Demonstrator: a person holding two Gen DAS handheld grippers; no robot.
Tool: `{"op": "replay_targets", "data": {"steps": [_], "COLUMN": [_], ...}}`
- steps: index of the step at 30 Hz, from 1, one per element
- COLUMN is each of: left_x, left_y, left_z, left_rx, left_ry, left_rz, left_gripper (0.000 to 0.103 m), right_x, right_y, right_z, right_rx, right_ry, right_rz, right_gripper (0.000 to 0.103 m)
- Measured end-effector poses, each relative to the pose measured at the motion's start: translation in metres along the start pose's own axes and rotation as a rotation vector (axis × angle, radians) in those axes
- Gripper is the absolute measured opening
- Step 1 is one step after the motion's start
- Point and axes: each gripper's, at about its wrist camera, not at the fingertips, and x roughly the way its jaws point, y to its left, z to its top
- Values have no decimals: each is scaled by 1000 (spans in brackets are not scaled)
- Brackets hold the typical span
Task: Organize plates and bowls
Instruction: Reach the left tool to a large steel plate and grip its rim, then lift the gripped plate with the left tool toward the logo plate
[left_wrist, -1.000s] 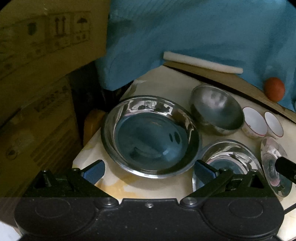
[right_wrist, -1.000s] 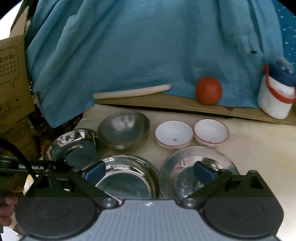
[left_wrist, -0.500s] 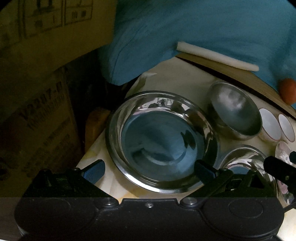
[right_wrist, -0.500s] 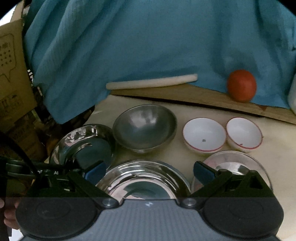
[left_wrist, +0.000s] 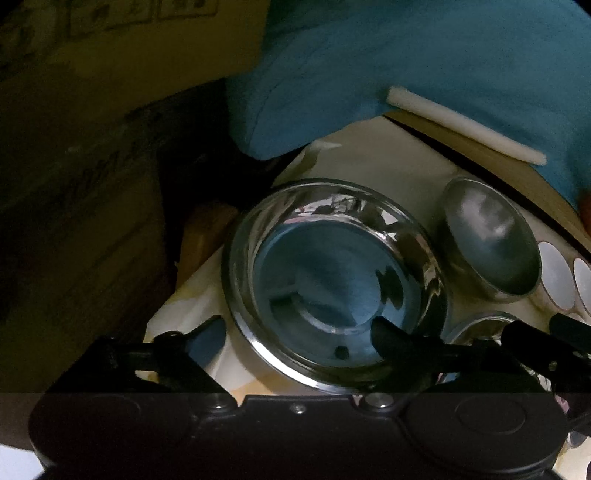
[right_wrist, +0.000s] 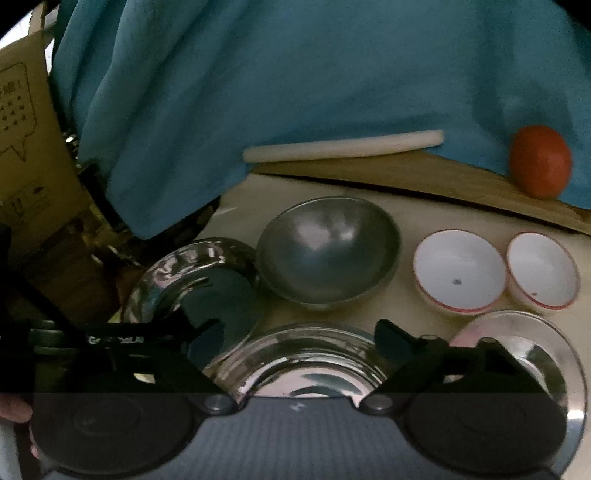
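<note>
Left gripper (left_wrist: 299, 328) jaws wide, just been closing, straddling near rim of the large shiny steel basin (left_wrist: 334, 282) at the table's (left_wrist: 376, 155) left edge; contact unclear. Right gripper (right_wrist: 295, 332) likewise narrowing over a shallow steel dish (right_wrist: 303, 354), nothing clamped. Only the right view shows the orange ball (right_wrist: 540, 166) whole.

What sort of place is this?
Probably a makeshift home corner: steel bowls and white bowls sit on a small table, with cardboard boxes and a draped blue cloth around.
</note>
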Motion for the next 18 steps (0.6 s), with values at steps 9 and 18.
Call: {"op": "replay_targets", "data": {"steps": [9, 18], "left_x": [2, 6], "left_y": [3, 5], "left_z": [2, 2], "left_rx": [-59, -80], "left_ry": [-7, -4], "left_rz": [20, 20], "left_gripper": [69, 59], "right_x": [22, 48], "right_y": [4, 11], "right_z": [11, 16], "right_rx": [-29, -13], "right_ry": [76, 111], "right_rz": [128, 170], "right_gripper": [79, 70]}}
